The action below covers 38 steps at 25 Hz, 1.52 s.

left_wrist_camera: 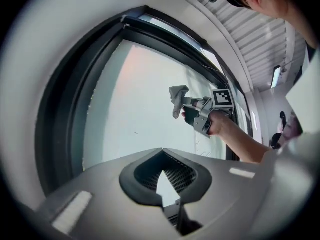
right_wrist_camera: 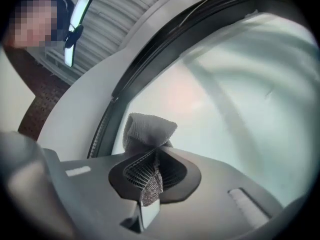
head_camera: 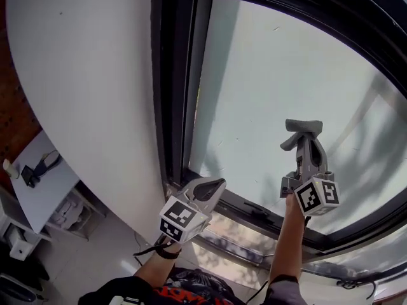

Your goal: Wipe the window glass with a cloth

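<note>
The window glass (head_camera: 286,75) fills the upper right of the head view, set in a black frame (head_camera: 170,75). My right gripper (head_camera: 304,140) is raised against the pane and is shut on a grey cloth (head_camera: 304,127), which bunches out past its tips. In the right gripper view the cloth (right_wrist_camera: 147,129) is pinched between the mesh pads, close to the glass (right_wrist_camera: 240,84). My left gripper (head_camera: 213,186) hangs lower, near the frame's bottom left corner, shut with nothing in it. The left gripper view shows the left gripper (left_wrist_camera: 165,179), and the right gripper (left_wrist_camera: 192,106) with the cloth (left_wrist_camera: 177,96) on the glass (left_wrist_camera: 135,109).
A white wall (head_camera: 82,75) borders the frame on the left. The black bottom rail and sill (head_camera: 254,210) run under both grippers. Far below at the left stands a white shelf unit (head_camera: 44,183) with small items on it.
</note>
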Each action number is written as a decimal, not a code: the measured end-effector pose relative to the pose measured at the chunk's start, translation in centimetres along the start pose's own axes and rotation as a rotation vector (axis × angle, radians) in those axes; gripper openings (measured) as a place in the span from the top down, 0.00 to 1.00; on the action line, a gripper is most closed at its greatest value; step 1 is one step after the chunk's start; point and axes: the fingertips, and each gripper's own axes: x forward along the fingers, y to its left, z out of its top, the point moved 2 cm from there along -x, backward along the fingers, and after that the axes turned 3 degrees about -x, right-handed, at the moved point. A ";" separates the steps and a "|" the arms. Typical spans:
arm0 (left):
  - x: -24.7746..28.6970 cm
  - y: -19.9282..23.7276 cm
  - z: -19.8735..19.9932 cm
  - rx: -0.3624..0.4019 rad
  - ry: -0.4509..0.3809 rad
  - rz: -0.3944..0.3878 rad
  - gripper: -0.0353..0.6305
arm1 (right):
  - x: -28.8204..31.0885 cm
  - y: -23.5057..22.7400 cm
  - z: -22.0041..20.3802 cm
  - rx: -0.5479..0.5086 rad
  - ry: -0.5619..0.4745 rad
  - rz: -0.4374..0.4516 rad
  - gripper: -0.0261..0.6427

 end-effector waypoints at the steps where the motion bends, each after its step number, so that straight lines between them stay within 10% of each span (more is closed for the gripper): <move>1: -0.9 0.8 0.1 -0.004 -0.006 0.024 0.96 | 1.3 1.8 -0.8 0.002 0.024 0.041 0.94; 6: -5.3 4.7 0.7 -0.011 -0.031 0.154 0.96 | 8.7 10.7 -7.7 0.084 0.143 0.230 0.94; 16: -9.6 8.3 1.0 -0.020 -0.041 0.272 0.96 | 14.9 19.0 -12.2 0.110 0.159 0.326 0.94; 25: -5.3 5.8 0.2 -0.053 -0.010 0.125 0.96 | 7.1 11.0 -8.9 0.137 0.074 0.229 0.94; 38: 3.5 -2.6 -0.4 -0.032 0.038 -0.154 0.96 | -8.8 -7.1 -1.5 -0.040 -0.017 -0.174 0.94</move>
